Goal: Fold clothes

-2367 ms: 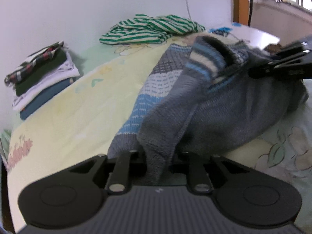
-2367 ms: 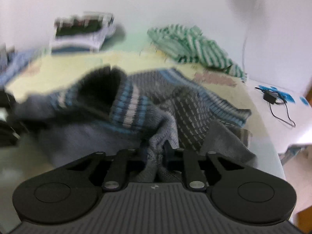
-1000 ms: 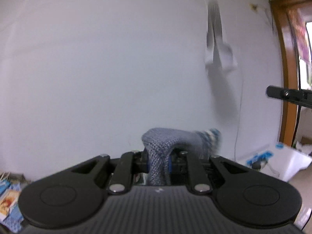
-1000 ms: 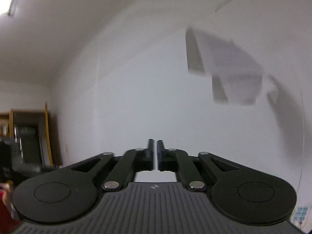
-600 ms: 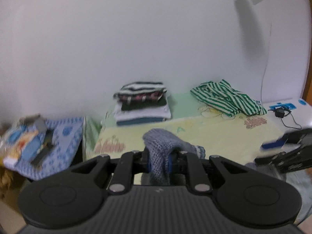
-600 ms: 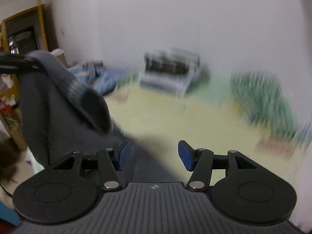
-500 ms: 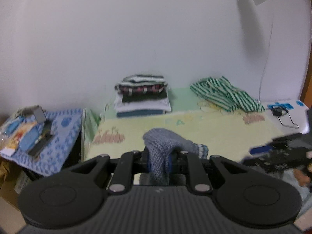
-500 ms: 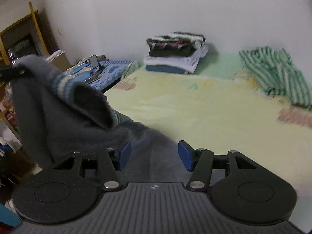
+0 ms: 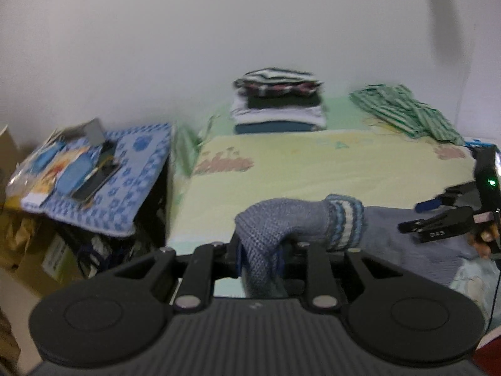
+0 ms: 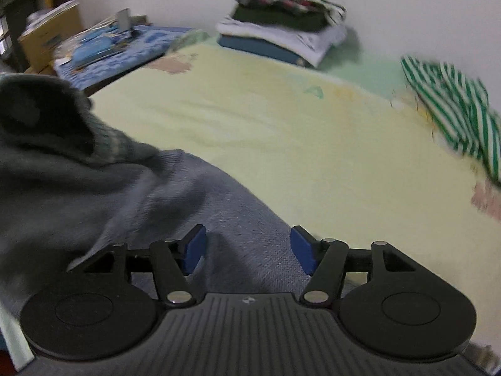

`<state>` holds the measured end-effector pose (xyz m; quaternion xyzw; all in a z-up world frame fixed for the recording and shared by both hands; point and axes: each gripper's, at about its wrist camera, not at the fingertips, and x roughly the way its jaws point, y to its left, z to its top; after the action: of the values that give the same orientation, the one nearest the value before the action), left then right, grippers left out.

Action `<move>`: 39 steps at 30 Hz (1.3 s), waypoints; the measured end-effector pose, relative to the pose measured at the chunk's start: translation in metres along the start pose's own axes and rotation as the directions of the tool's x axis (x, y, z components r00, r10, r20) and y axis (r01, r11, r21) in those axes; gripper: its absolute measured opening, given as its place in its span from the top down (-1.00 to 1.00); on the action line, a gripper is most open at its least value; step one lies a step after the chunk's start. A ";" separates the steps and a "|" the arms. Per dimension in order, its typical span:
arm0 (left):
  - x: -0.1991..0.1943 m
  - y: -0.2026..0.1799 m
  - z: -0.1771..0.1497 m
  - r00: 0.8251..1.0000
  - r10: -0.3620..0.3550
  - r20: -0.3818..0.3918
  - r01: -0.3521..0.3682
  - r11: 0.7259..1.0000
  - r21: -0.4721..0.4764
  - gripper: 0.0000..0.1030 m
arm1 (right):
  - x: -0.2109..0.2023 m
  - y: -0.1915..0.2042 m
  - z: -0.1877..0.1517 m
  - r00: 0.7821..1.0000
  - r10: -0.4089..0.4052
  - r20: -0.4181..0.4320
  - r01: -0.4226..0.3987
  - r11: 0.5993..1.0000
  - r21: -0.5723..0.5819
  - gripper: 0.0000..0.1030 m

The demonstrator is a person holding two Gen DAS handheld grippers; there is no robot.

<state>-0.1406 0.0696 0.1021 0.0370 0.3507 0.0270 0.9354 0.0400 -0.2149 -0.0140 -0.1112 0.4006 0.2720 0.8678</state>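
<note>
my left gripper (image 9: 260, 250) pinches the grey sweater (image 10: 131, 194); my right gripper (image 10: 247, 249) gapes empty over it. i'd grab the hem squarely, then spread it flat on the bed (image 10: 281, 125).

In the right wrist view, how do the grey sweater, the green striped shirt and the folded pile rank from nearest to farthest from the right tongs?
1. Grey sweater: under the open right tongs, spreading left.
2. Green striped shirt: on the right.
3. Folded pile: by the far wall.
</note>
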 end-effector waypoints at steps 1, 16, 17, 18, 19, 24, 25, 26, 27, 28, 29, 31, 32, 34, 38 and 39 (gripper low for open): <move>0.004 0.006 0.000 1.000 0.005 -0.009 -0.005 1.000 -0.013 0.50 | 0.004 -0.002 0.000 1.000 -0.009 0.005 0.009 1.000 0.011 -0.21; 0.042 -0.006 0.023 0.966 -0.257 -0.006 0.257 0.966 -0.041 0.66 | -0.027 -0.019 0.006 0.983 -0.122 0.139 0.085 0.966 0.245 0.93; 0.043 -0.014 0.024 0.955 -0.296 0.002 0.296 0.954 -0.041 0.67 | -0.030 -0.014 0.007 0.985 -0.099 0.138 0.064 0.969 0.239 0.89; 0.044 -0.023 0.024 0.943 -0.334 0.002 0.334 0.942 -0.034 0.66 | -0.032 -0.009 0.008 0.988 -0.076 0.138 0.042 0.972 0.233 0.70; 0.046 -0.032 0.023 0.933 -0.359 -0.006 0.359 0.933 -0.017 0.64 | -0.035 -0.003 0.010 0.989 -0.053 0.137 0.021 0.974 0.227 0.56; 0.050 -0.062 0.011 0.936 -0.349 -0.044 0.351 0.933 0.082 0.57 | -0.049 0.022 0.015 0.990 0.062 0.130 -0.087 0.976 0.199 0.14; 0.049 -0.061 0.008 0.945 -0.323 -0.050 0.326 0.941 0.091 0.52 | -0.052 0.028 0.016 0.988 0.085 0.129 -0.109 0.975 0.193 0.12; 0.047 -0.058 0.005 0.954 -0.294 -0.055 0.298 0.950 0.097 0.41 | -0.055 0.033 0.017 0.986 0.108 0.127 -0.131 0.974 0.187 0.11; 0.045 -0.053 0.002 0.962 -0.265 -0.059 0.270 0.958 0.095 0.41 | -0.057 0.038 0.018 0.984 0.131 0.125 -0.152 0.971 0.182 0.11; 0.043 -0.044 -0.002 0.969 -0.240 -0.063 0.244 0.966 0.080 0.41 | -0.060 0.043 0.019 0.981 0.153 0.123 -0.174 0.969 0.176 0.11; 0.040 -0.034 -0.007 0.974 -0.214 -0.068 0.218 0.974 0.057 0.38 | -0.063 0.048 0.020 0.977 0.176 0.121 -0.195 0.966 0.171 0.11; 0.037 -0.015 -0.017 0.985 -0.148 -0.085 0.150 0.989 0.011 0.28 | -0.059 0.068 0.026 0.966 0.232 0.116 -0.247 0.960 0.130 0.11; 0.036 -0.004 -0.023 0.989 -0.107 -0.100 0.106 0.994 -0.012 0.26 | -0.056 0.079 0.029 0.958 0.262 0.114 -0.273 0.956 0.105 0.11; 0.034 0.017 -0.036 0.991 -0.017 -0.136 0.009 0.998 -0.056 0.27 | -0.050 0.100 0.035 0.942 0.320 0.105 -0.326 0.944 0.056 0.11; 0.024 0.053 -0.048 0.977 0.121 -0.174 -0.144 0.981 -0.130 0.23 | -0.037 0.144 0.048 0.899 0.430 0.080 -0.428 0.903 -0.042 0.01; 0.020 0.061 -0.049 0.973 0.151 -0.176 -0.177 0.974 -0.144 0.14 | -0.034 0.155 0.051 0.887 0.457 0.072 -0.453 0.889 -0.066 -0.11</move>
<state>-0.1592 0.1343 0.0569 -0.0110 0.4189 0.1349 0.8979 -0.0326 -0.0787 0.0489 -0.0229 0.3714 0.4816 0.7934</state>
